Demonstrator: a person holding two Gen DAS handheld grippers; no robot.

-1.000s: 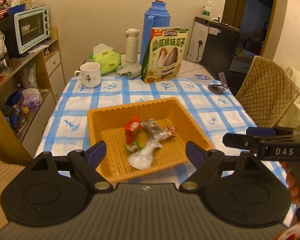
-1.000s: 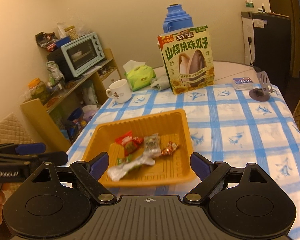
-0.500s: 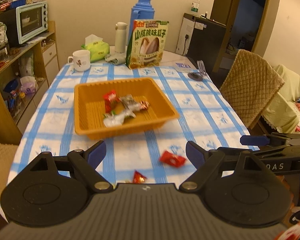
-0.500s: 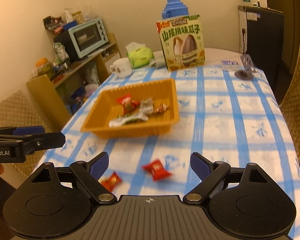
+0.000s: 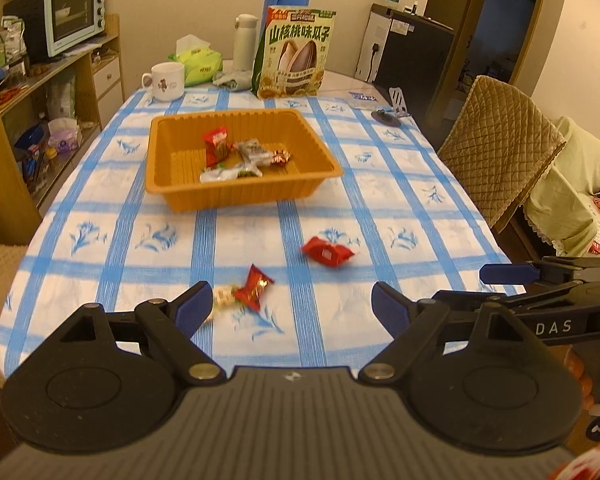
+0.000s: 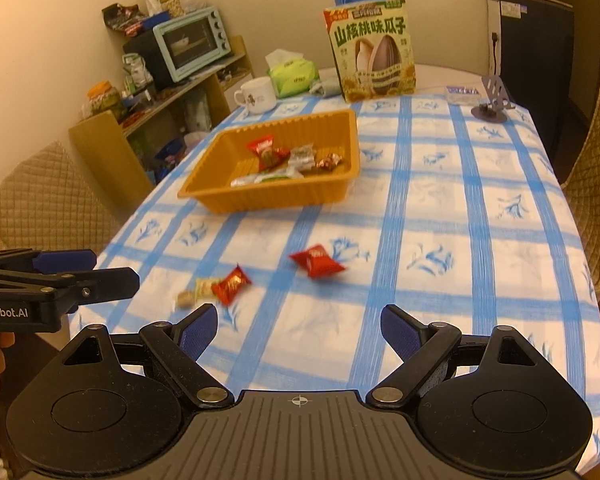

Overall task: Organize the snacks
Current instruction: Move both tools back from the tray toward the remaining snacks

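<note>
An orange tray (image 5: 168, 196) (image 6: 276, 204) sits mid-table with several wrapped snacks in it. Three loose snacks lie on the blue-checked cloth nearer me: a red packet (image 5: 327, 252) (image 6: 317, 261), a small red candy (image 5: 253, 286) (image 6: 231, 284), and a pale wrapped piece (image 5: 223, 295) (image 6: 198, 291) beside it. My left gripper (image 5: 291, 306) hangs open over the near table edge, with the candies just ahead of its left finger. My right gripper (image 6: 299, 328) is open too, with nothing between its fingers. Each gripper shows at the side of the other's view.
At the far end stand a large sunflower-seed bag (image 5: 297, 58), blue thermos (image 5: 285, 0), white flask (image 5: 245, 42), mug (image 5: 165, 81), tissue pack (image 5: 198, 63) and phone stand (image 5: 392, 110). Quilted chairs (image 5: 500, 156) flank the table. A shelf with a toaster oven (image 5: 66, 16) is at left.
Both grippers have pulled back from the tray toward the near table edge. The tray now looks farther off, and the loose snacks have come into view. Both stayed open.
</note>
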